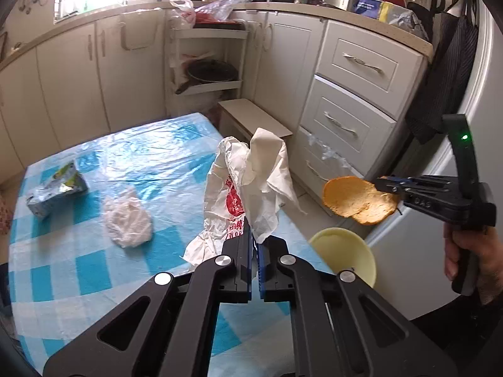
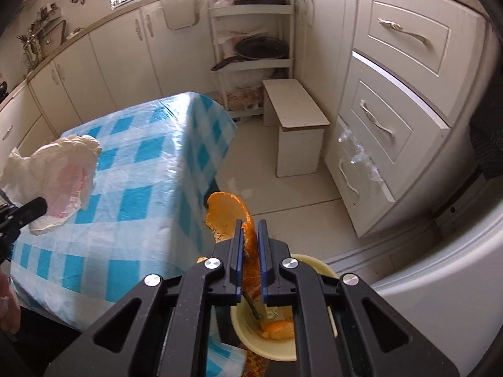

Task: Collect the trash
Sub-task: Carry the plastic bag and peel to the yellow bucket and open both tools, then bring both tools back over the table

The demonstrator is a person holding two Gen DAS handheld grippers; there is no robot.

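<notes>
Left wrist view shows the left gripper [image 1: 255, 245] clamped on a crumpled white napkin [image 1: 267, 176] and a white plastic bag with red print [image 1: 226, 201], both lifted clear of the blue checked tablecloth [image 1: 125, 163]. The right gripper [image 1: 382, 185], held by a hand [image 1: 468, 251] at the right of that view, pinches a curved piece of orange peel [image 1: 358, 201] by its edge, in the air beyond the table's edge. In the right wrist view the peel [image 2: 226, 216] stands edge-on between the closed fingers, its long axis running along them, and a pale yellow bowl [image 2: 283, 355] with peel already in it sits directly beneath. The bowl [image 1: 345, 251] lies just beside the table's near corner, below and between the two grippers, and the right one looks nearer to it, so it probably releases first. A balled white wrapper [image 1: 127, 220] and a crushed foil packet [image 1: 56, 191] lie on the cloth, well left of the left gripper.
</notes>
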